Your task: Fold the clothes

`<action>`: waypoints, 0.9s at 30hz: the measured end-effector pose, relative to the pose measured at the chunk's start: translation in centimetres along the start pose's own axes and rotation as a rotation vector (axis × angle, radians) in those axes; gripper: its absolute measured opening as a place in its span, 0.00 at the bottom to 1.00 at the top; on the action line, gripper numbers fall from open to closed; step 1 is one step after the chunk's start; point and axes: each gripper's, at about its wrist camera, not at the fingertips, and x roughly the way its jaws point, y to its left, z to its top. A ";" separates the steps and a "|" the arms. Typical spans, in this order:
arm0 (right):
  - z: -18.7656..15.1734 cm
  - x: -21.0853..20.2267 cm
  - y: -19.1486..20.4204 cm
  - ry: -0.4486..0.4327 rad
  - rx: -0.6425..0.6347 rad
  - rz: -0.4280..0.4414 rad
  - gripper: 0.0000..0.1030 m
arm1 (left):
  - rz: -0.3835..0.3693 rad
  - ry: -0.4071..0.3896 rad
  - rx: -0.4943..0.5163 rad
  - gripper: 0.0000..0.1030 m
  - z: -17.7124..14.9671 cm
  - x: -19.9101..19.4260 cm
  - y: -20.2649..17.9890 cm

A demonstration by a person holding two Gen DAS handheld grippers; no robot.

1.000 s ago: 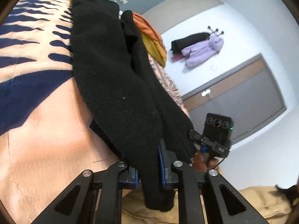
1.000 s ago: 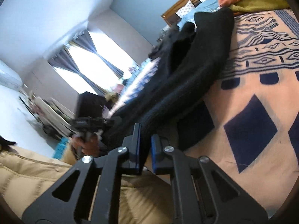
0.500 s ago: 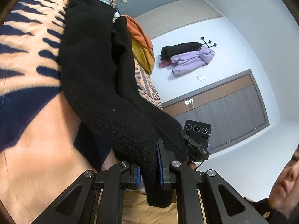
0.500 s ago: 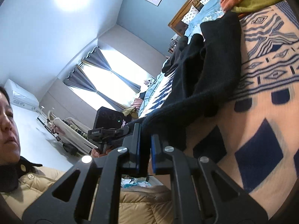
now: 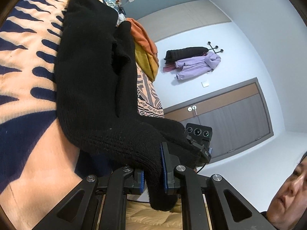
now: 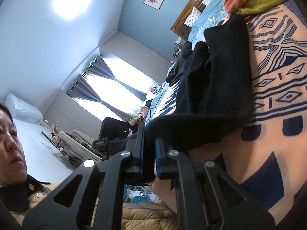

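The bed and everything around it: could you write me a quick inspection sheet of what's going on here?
Surface: bed blanket, peach with a navy pattern.
Job's things: black knit garment, its far part lying on the blanket, its near edge lifted off it.
Clutter: orange and mustard clothes heaped beyond the garment; light blue bedding by the wooden headboard.
Grippers: left tongs shut on the garment's edge; right tongs likewise shut on it.
Cables: a thin dark lead under the other gripper's camera; nothing else seen.
Surroundings: coat rack with a lilac jacket, sliding closet door, curtained window, two framed pictures.
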 end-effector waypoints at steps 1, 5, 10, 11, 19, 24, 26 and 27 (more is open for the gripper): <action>0.1 0.1 -0.1 0.000 0.006 0.000 0.11 | 0.002 0.001 -0.005 0.12 0.1 -0.1 0.2; 0.7 0.4 -0.7 -0.001 0.032 0.001 0.11 | 0.009 0.004 -0.026 0.12 0.7 -0.1 0.8; 1.4 0.7 -1.3 -0.006 0.058 -0.001 0.12 | 0.040 0.005 -0.038 0.12 1.6 0.1 1.3; 1.5 0.7 -1.4 -0.007 0.062 -0.003 0.12 | 0.042 0.006 -0.040 0.12 1.7 0.1 1.4; 2.2 1.2 -2.6 -0.013 0.101 -0.024 0.13 | 0.057 0.024 -0.057 0.14 2.9 0.7 1.5; 2.7 1.4 -3.5 -0.016 0.133 -0.043 0.14 | 0.061 0.037 -0.092 0.17 3.7 1.2 2.3; 3.0 1.4 -3.8 -0.019 0.146 -0.052 0.15 | 0.063 0.038 -0.102 0.19 4.0 1.3 2.5; 3.1 1.4 -4.0 -0.021 0.154 -0.056 0.16 | 0.063 0.038 -0.107 0.20 4.1 1.3 2.6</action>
